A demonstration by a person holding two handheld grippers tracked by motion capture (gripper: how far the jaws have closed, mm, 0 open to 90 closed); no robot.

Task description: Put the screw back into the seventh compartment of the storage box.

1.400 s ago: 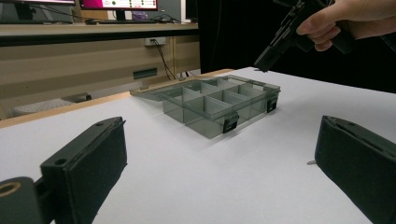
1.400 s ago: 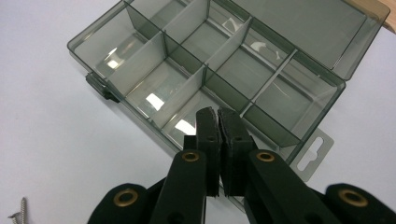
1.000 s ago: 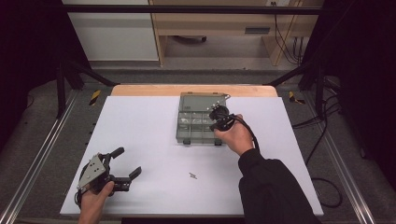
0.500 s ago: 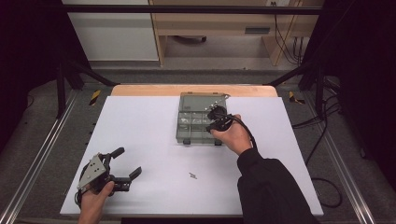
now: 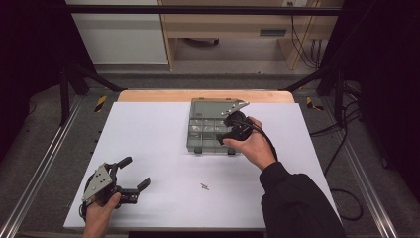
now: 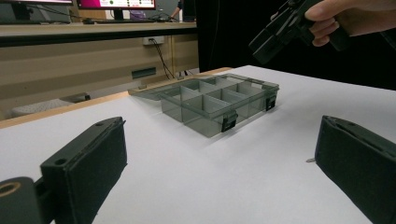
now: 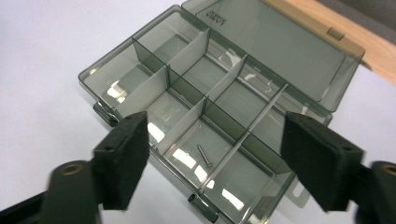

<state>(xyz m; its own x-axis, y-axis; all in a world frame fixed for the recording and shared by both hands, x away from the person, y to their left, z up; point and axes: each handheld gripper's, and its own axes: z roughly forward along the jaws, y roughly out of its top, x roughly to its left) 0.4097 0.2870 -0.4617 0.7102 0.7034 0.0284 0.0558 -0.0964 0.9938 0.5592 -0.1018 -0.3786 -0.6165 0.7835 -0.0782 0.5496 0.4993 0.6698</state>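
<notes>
Two grippers are at work over a white table (image 5: 163,134). The right gripper (image 5: 229,130) hangs above the near right part of a smoky grey compartment box (image 5: 210,131), which sits at the far middle of the table with its lid (image 5: 214,106) thrown back flat toward the wooden table edge. Its jaws have just been opening and now stand wide apart with nothing between the pads. In the right gripper view the two black jaws frame the box from above, and a small screw (image 7: 204,156) lies loose on the floor of one compartment in the near row, between the two jaws and clear of both. The other compartments look bare apart from glare on the plastic.

Some raised lettering is moulded into the lid (image 7: 275,42) near its corner by the hinge, seen upside down in the right gripper view; it is too small and faint to read. The box has two dark latches (image 6: 229,122) on its front wall, both hanging undone.

Down at the near left corner of the table, the left gripper (image 5: 134,178) rests low, held in the person's left hand (image 5: 99,210), with its jaws spread wide and gripping nothing. It points across the table toward the box, well apart from it. A second small screw (image 5: 204,186) lies on the bare table between the two hands, nearer the person than the box; in the left gripper view its tip peeks out just beside the right-hand jaw.
</notes>
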